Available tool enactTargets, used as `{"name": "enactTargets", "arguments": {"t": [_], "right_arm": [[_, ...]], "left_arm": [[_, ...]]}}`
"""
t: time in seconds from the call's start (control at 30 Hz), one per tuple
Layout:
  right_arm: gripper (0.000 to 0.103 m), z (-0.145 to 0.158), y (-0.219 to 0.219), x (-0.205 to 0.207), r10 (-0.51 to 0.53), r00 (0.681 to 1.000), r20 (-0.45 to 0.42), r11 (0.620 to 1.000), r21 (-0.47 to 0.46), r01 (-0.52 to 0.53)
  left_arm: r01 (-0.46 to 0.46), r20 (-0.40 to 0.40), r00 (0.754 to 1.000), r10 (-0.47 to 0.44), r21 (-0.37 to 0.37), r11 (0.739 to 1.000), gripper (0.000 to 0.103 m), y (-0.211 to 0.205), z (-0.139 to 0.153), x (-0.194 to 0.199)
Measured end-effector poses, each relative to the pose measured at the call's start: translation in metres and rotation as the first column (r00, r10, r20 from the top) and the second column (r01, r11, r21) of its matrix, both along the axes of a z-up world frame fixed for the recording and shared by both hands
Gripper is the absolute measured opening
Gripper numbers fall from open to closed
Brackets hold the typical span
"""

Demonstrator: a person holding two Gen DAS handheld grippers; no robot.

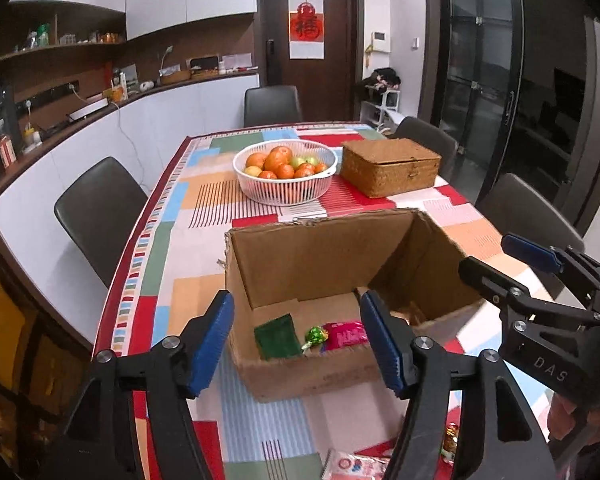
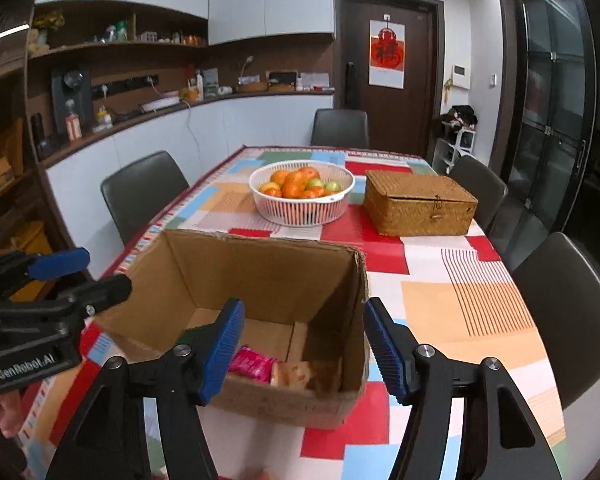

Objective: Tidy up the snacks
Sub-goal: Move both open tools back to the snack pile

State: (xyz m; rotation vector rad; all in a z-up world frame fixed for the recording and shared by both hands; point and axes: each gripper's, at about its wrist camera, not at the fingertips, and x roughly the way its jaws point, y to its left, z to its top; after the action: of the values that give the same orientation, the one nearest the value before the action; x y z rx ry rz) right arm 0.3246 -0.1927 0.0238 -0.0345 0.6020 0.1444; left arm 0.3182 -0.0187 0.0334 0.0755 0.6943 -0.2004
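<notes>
Left gripper (image 1: 296,340): held open, nothing gripped.
Right gripper (image 2: 304,350): held open, nothing gripped.
Cardboard box (image 1: 320,256): set near the table's near edge; snacks (image 1: 346,334) are seen inside.

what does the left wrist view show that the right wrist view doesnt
Only the left wrist view: a dark green flat packet and a green foil-wrapped candy inside the open brown cardboard box, plus loose snack packets on the table in front of it.

Only the right wrist view: a pale orange packet in the box's corner.

Both: the box, the pink snack packet, the white slotted basket of oranges, the lidded woven wicker box and the patchwork tablecloth.
</notes>
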Motion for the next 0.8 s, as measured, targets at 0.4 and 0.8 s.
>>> {"name": "enactTargets", "arguments": {"t": [0.4,0.8], "right_arm": [[0.067,0.014,0.012,-0.071,0.06,0.996,0.071,0.998,0.027,-0.062],[0.072,-0.013,0.04,-0.126,0.18,0.984,0.003,0.983,-0.037,-0.179]], "left_arm": [[0.011,0.077,0.997,-0.01,-0.001,1.0,0.07,0.014,0.012,-0.083],[-0.015,-0.013,1.0,0.016,0.038,0.999,0.071,0.035,-0.026,-0.152]]}}
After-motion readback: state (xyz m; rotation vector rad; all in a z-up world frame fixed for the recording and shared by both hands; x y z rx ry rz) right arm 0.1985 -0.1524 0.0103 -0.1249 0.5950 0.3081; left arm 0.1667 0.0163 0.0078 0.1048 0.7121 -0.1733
